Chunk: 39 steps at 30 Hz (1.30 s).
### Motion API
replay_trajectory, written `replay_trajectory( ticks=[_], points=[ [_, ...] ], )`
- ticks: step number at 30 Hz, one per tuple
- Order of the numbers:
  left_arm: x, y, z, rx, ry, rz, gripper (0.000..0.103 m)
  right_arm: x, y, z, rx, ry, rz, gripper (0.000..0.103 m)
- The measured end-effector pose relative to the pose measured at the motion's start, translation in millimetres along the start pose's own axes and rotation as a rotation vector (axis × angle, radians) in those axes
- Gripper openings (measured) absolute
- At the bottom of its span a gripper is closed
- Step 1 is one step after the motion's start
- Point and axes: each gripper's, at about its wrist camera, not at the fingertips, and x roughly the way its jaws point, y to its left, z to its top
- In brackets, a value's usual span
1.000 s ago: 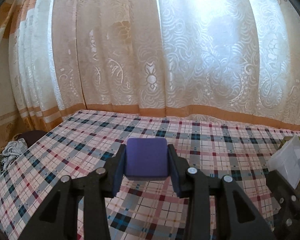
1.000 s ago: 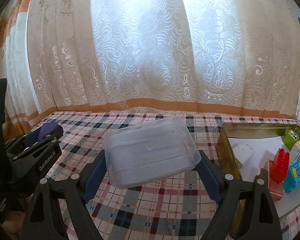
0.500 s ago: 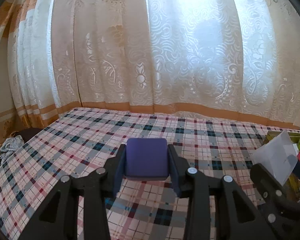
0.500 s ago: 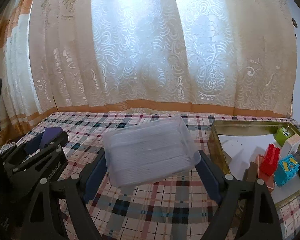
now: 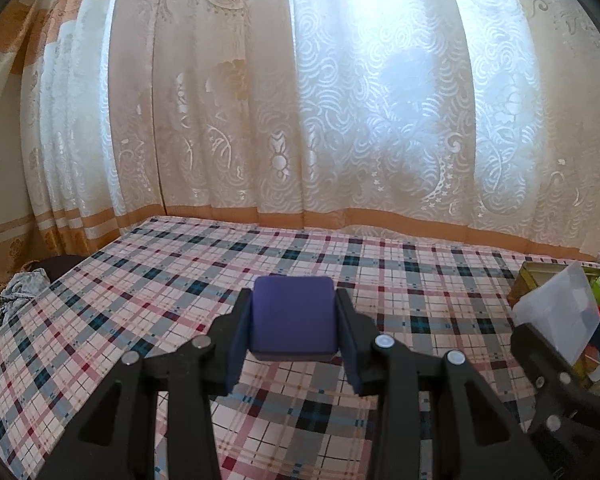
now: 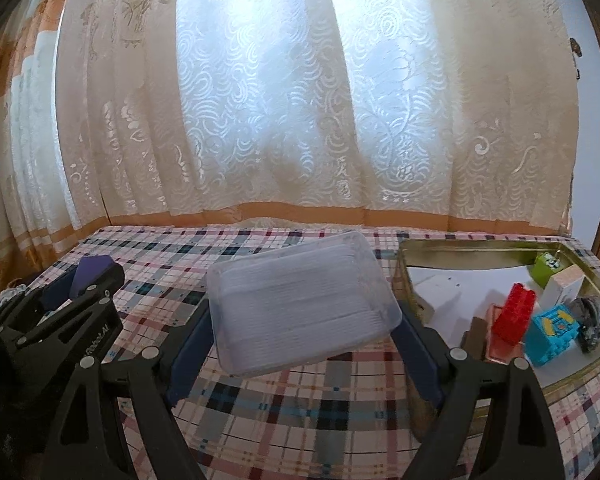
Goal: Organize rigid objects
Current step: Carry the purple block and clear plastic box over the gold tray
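Several toys [image 6: 540, 320] fill gold tin [image 6: 404, 268] nearby.

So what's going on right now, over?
Left gripper shut on purple rounded block. Right gripper shut on clear plastic box. Gold metal tray right, holding toys. Nothing in between.

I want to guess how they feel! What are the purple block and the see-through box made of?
Purple block: matte, rounded corners, no shine; maybe foam or soft plastic.
See-through box: frosted, ribbed, light passes through; likely thin hard plastic.
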Motion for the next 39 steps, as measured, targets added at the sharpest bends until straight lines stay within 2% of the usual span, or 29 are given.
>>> replay_trajectory(
  ticks=[21,39],
  points=[
    [-20,-18,-10,-0.024,0.005,-0.030,0.039,-24,-33,-2,-0.001,-0.045,-0.055,0.087],
    [-33,-59,-11,-0.006,0.000,-0.084,0.039,-36,-75,0,0.046,-0.075,-0.088,0.087]
  ],
)
